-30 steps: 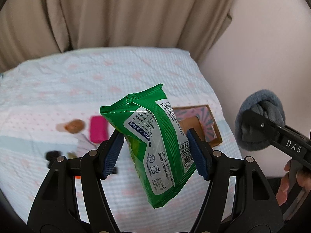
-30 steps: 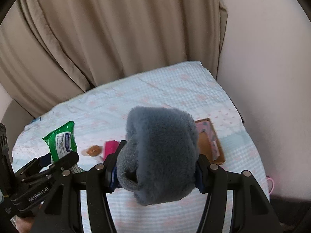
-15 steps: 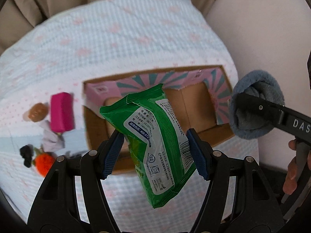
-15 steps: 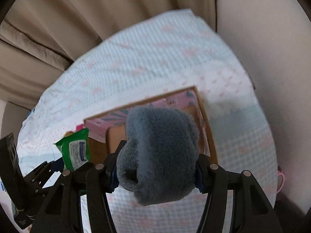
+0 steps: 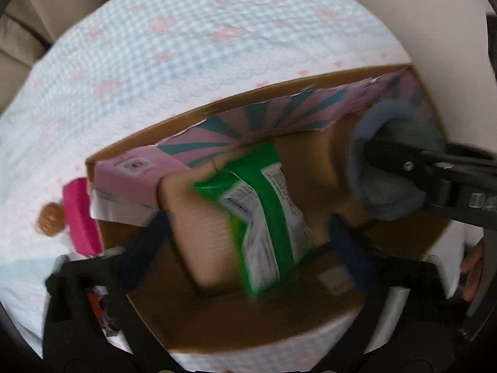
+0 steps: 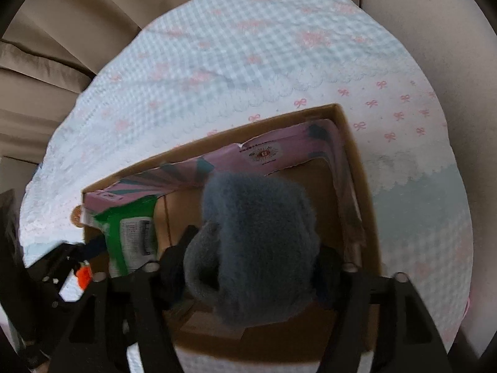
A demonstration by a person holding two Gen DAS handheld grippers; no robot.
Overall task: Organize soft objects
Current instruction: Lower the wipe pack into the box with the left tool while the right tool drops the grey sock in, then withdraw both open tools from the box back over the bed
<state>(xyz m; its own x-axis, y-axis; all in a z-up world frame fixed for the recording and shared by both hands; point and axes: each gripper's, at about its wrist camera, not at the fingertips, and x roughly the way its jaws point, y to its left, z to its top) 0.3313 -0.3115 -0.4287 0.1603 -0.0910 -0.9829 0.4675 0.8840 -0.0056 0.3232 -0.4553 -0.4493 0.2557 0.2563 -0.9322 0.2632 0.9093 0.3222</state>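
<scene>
Landmark: open brown cardboard box [image 5: 279, 320] with pink-teal striped inner flaps, on gingham bedspread [image 5: 192, 37].

Left gripper [image 5: 248, 242] above box: jaws opening, spread wide; green plastic wipes pack [image 5: 264, 227] between them, pads clear of it, pack dropping into box.

Right gripper [image 6: 248, 267] above box: jaws opening; grey fluffy fabric roll [image 6: 257, 242] between them, contact unclear.

Risk: pack tilted, may land on box flap; roll may cling to pad.

Both wrist views steeply downward, close above shared cardboard box [image 5: 217, 320] [image 6: 351, 143]
</scene>
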